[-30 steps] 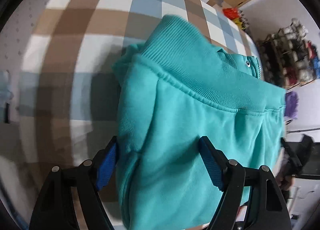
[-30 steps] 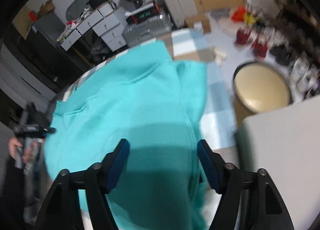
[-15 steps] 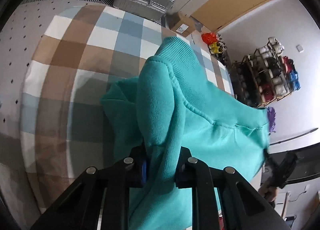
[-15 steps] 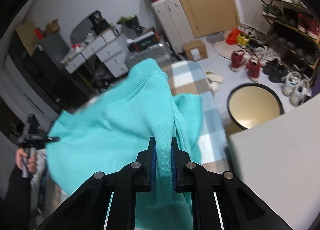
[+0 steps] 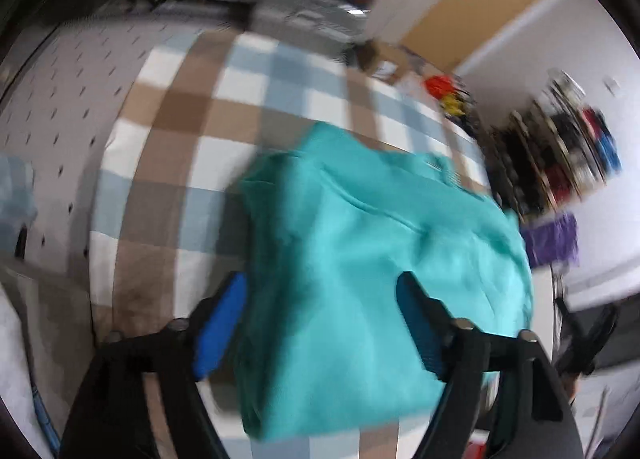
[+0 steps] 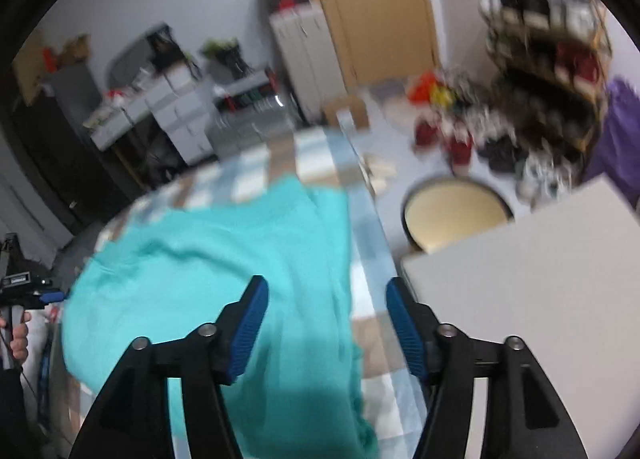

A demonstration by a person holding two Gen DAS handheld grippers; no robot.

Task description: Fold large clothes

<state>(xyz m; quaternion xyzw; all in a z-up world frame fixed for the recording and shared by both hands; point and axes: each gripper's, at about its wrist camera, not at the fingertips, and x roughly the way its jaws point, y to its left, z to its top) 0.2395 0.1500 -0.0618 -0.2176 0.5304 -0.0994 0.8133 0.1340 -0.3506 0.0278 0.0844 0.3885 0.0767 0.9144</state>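
Teal garment (image 5: 372,267) blurred, near edge cut off; both grippers (image 5: 324,323) (image 6: 326,323) just released, apparently clear.

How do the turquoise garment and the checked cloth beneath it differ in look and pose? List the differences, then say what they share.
1. The turquoise garment is one plain colour; the checked cloth has brown, blue and white squares.
2. The garment lies bunched and folded over itself; the cloth lies spread flat.
3. The garment covers only part of the cloth, which reaches out well past it.

Shared: both are fabric, and neither is gripped now, since both grippers' jaws have just opened.
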